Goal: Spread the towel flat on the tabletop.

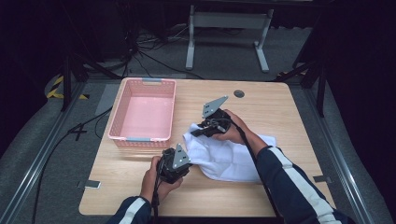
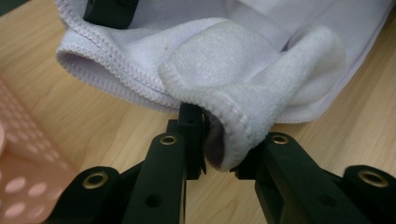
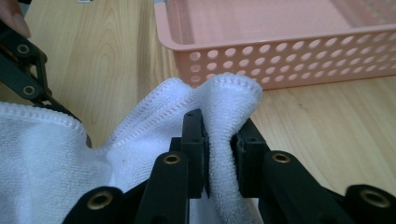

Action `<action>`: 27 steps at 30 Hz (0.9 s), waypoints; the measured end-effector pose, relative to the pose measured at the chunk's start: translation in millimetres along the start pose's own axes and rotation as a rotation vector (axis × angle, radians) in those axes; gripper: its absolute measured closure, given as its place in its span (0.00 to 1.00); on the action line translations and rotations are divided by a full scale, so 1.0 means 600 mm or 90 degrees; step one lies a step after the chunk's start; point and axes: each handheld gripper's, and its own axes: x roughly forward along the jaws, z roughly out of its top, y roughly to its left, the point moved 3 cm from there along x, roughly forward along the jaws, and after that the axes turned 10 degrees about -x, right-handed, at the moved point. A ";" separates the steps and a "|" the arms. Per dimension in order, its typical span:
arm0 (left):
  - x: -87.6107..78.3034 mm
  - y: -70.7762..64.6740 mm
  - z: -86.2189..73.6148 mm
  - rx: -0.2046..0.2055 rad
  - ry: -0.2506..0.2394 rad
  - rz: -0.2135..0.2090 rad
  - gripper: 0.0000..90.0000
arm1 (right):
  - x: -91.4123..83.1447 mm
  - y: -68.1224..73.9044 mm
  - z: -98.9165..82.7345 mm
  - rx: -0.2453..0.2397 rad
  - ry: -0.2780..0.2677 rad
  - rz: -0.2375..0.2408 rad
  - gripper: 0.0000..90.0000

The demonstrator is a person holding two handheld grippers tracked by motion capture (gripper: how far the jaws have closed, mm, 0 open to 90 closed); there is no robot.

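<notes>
Both grippers have a pinch on the white towel, which lies crumpled on the wooden table between the two hands. The left gripper is clamped on a folded hem corner, the cloth bunched between its pads and curling over the jaw tips, with the rest of the towel spreading away ahead of it. The right gripper likewise squeezes a fold of hemmed edge between its jaws; beyond its tips stands the pink basket, and off to its left the other gripper's black frame holds the same cloth. From above, the left gripper sits at the towel's near corner and the right gripper at its far corner, just beside the basket's near wall. The step in hand looks like raising the towel by two corners. The next move probably calls for drawing the corners apart to stretch the cloth flat, keeping both pinches firm so neither hem slips.
</notes>
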 end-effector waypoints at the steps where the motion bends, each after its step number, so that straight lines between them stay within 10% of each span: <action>1: 0.002 -0.003 0.006 0.005 -0.002 0.003 0.86 | -0.012 -0.001 -0.001 -0.001 -0.004 -0.004 0.85; 27: 0.046 -0.080 0.118 0.124 -0.042 -0.023 0.84 | -0.170 -0.006 -0.060 0.004 -0.082 -0.056 0.83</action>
